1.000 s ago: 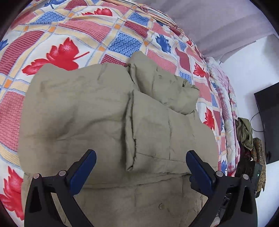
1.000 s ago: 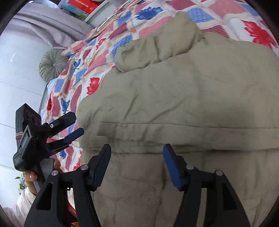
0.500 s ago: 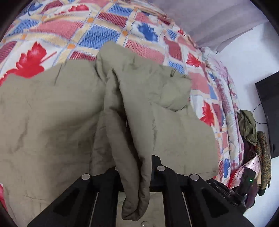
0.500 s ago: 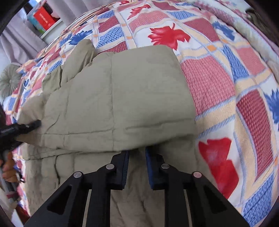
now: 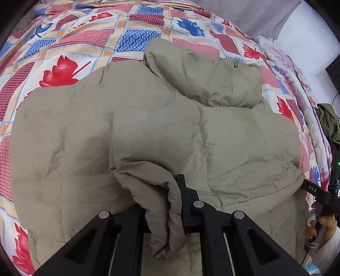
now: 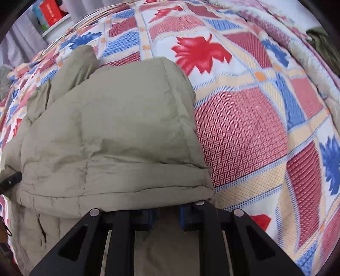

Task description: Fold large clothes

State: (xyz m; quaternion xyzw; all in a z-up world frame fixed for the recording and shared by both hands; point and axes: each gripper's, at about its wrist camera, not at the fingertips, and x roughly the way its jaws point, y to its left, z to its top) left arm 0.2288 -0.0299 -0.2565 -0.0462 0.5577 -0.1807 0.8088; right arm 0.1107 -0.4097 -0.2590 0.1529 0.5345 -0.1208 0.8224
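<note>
A puffy khaki jacket (image 5: 148, 131) is spread over a bed covered by a patchwork quilt (image 5: 70, 42) printed with red and blue leaves. A bunched fold of the jacket is clamped between the fingers of the left gripper (image 5: 170, 203). The jacket's folded-over edge is pinched by the right gripper (image 6: 165, 216), beside bare quilt.

A jacket (image 5: 148, 127) lies spread on the bed (image 5: 74, 38), its hood (image 5: 208, 80) at the far end, toward the curtain (image 5: 255, 14). A fold of its near edge sits between the left gripper's (image 5: 167, 203) jaws. The right gripper (image 6: 165, 214) sits at the jacket's right edge, under a folded-over layer. A heap of clothes (image 5: 328, 121) lies beyond the bed's right side.
</note>
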